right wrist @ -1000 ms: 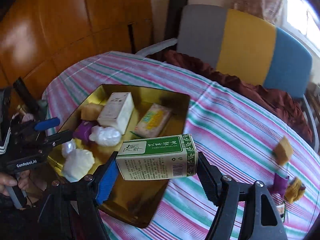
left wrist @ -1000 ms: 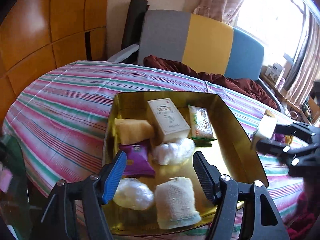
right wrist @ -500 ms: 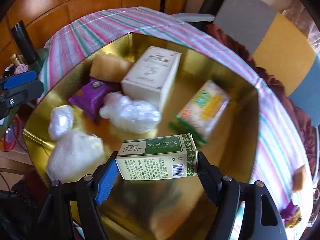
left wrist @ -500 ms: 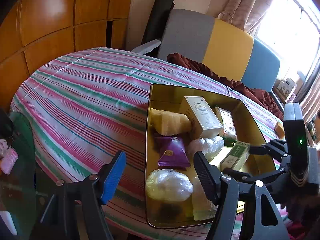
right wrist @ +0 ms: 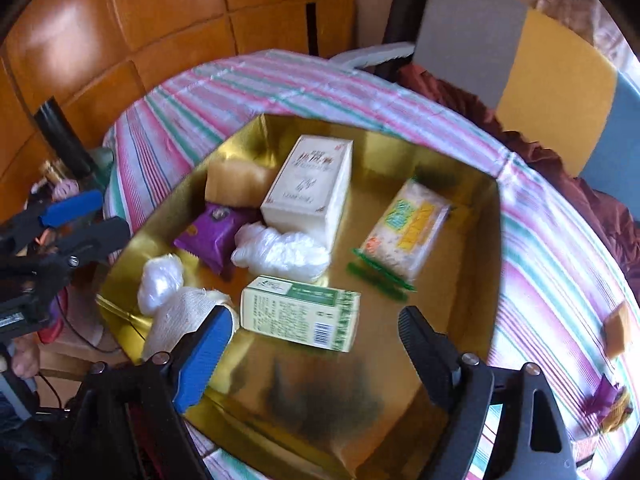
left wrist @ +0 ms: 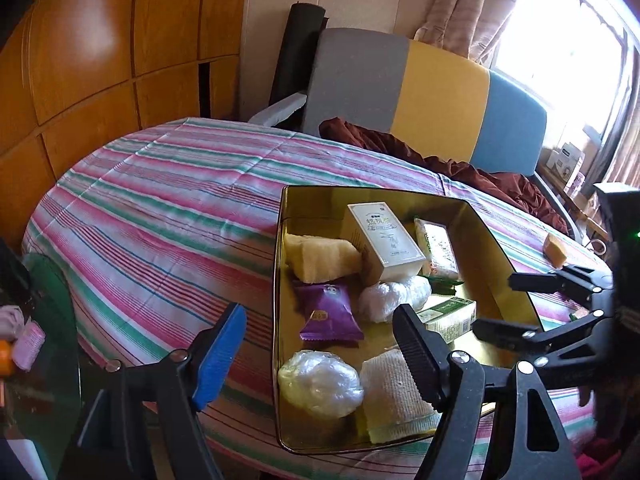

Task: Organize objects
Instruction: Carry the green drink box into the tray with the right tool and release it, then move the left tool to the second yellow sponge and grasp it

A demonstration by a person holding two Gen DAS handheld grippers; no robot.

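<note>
A gold tray [right wrist: 486,280] [left wrist: 486,240] sits on the striped tablecloth. A green and white oil box [right wrist: 300,314] [left wrist: 450,318] lies on the tray floor, free of the fingers. My right gripper [right wrist: 312,354] is open just above and behind it; it also shows in the left wrist view [left wrist: 496,304]. My left gripper [left wrist: 320,350] is open and empty over the tray's near left edge. The tray also holds a cream box [right wrist: 310,190], a green-yellow snack packet [right wrist: 404,230], a purple packet [right wrist: 214,236], a yellow cake [right wrist: 236,178], clear plastic wads [right wrist: 276,252] and a white cloth roll [right wrist: 180,318].
A small brown block [right wrist: 618,328] and a purple-gold wrapped sweet [right wrist: 608,398] lie on the cloth right of the tray. A grey, yellow and blue chair [left wrist: 420,92] with a maroon cloth [left wrist: 460,164] stands behind the table. Wooden panels line the left wall.
My right gripper lowered the green oil box into the tray, opened and let it go; the box now lies on the tray floor. My left gripper drew back to the left.
</note>
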